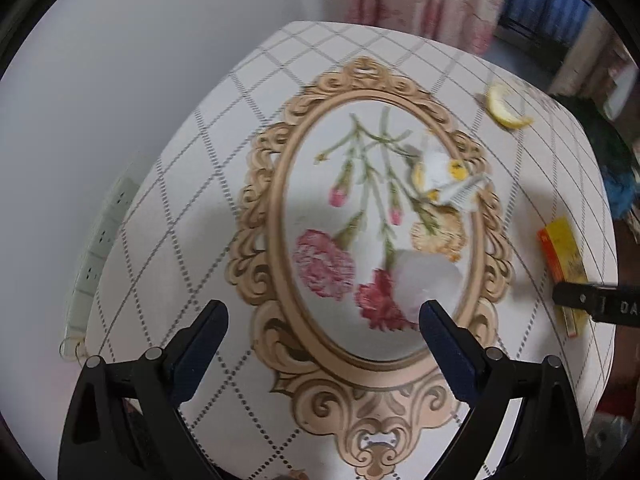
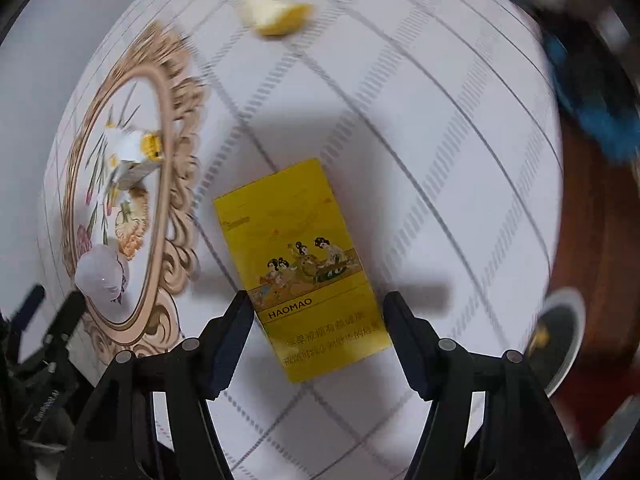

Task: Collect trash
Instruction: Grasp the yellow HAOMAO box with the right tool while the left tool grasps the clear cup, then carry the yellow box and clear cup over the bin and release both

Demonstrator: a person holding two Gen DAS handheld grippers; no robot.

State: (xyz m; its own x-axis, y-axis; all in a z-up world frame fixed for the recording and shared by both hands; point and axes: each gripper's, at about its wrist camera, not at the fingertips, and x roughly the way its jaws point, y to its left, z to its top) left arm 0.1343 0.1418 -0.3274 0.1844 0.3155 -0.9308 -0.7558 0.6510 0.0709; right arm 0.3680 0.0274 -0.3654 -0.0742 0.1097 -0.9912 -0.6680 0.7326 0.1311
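the right gripper (image 2: 316,312) hangs over the table (image 2: 420,128) with its fingers spread wide, one on either side of the yellow cigarette pack (image 2: 298,264) lying flat on the checked cloth, gripping nothing; the left gripper (image 1: 324,318) is likewise wide apart and empty above the printed oval frame (image 1: 280,216); a white crumpled tissue (image 1: 426,280) lies just past its right finger; a torn wrapper (image 1: 444,178) sits farther in; a lemon peel (image 1: 504,106) lies near the far edge.
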